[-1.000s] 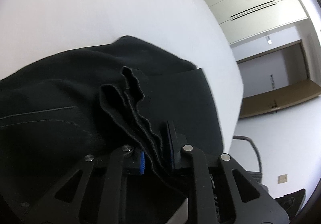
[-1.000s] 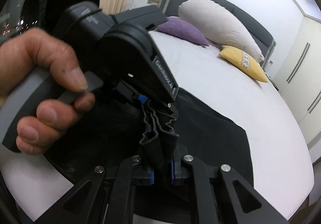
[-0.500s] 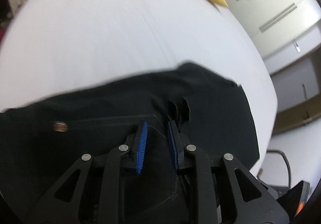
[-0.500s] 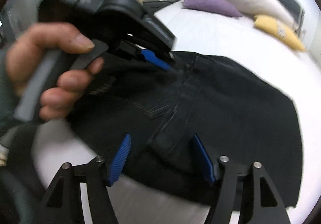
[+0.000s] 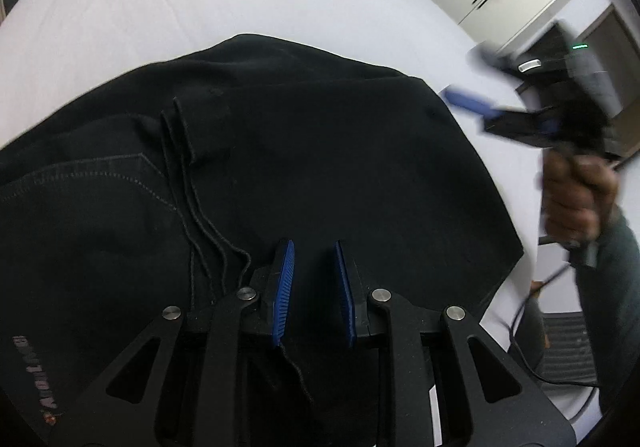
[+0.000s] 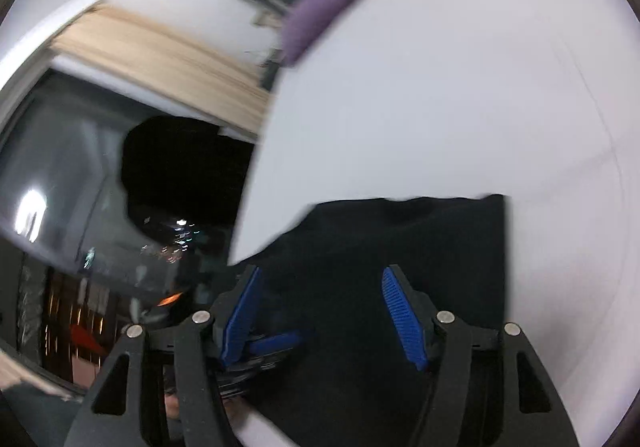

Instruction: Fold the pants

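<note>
A wide white bed sheet (image 5: 168,7) fills both views, and the folded black denim pants (image 5: 320,167) are laid flat on it near its edge, stacked hems (image 5: 188,135) uppermost beside a stitched back pocket (image 5: 88,183). The cloth is judged soft yet fairly heavy, layered, and likely to slide apart unless all thicknesses are pinched together at a folded edge or corner. The left gripper (image 5: 314,279) is held just over the fabric, jaws slightly parted and nothing pinched. The right gripper (image 6: 324,311) is spread wide above the far corner, though that blurred view leaves contact uncertain.
</note>
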`<move>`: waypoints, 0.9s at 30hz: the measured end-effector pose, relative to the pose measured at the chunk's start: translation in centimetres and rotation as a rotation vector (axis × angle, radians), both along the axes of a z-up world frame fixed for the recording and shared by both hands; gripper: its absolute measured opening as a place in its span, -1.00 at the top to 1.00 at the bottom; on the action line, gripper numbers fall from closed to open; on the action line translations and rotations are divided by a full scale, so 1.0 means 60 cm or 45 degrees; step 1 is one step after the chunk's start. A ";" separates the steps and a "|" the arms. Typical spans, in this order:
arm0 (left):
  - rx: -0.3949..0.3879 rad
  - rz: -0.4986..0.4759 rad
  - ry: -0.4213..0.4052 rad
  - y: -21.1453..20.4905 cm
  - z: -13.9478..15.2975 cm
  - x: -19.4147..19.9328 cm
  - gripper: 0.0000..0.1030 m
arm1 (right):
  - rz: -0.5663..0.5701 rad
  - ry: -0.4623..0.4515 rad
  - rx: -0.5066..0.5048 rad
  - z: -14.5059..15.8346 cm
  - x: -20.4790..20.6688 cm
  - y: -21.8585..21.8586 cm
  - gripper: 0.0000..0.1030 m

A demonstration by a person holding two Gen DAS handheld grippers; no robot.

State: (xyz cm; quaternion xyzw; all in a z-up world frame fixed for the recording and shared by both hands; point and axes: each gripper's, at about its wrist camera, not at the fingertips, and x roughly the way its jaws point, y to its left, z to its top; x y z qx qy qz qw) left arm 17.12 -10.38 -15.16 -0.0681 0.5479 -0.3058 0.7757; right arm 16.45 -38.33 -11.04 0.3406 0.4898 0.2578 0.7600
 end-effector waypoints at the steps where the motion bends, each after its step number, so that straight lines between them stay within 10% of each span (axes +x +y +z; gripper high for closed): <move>1: -0.012 0.007 0.011 0.002 -0.003 0.002 0.61 | 0.025 0.054 0.000 -0.023 0.002 0.003 -0.28; 4: -0.025 0.017 0.020 0.009 -0.009 0.007 0.61 | 0.059 0.102 -0.053 -0.067 -0.042 0.015 -0.01; 14: -0.072 0.094 -0.021 0.087 0.026 -0.040 0.59 | 0.031 0.016 -0.061 -0.015 -0.254 0.011 -0.03; 15: -0.074 0.122 -0.041 0.099 0.044 -0.052 0.53 | 0.015 -0.008 -0.059 0.000 -0.260 0.007 -0.05; 17: -0.082 0.186 -0.096 0.137 0.070 -0.083 -0.68 | -0.020 -0.116 0.009 0.036 -0.270 0.026 -0.06; 18: -0.119 0.228 -0.125 0.163 0.084 -0.101 -0.91 | -0.030 -0.159 0.042 0.052 -0.278 0.024 -0.09; 27: -0.413 0.840 -0.175 0.456 0.114 -0.273 -0.99 | 0.035 -0.205 0.222 0.057 -0.147 0.185 -0.13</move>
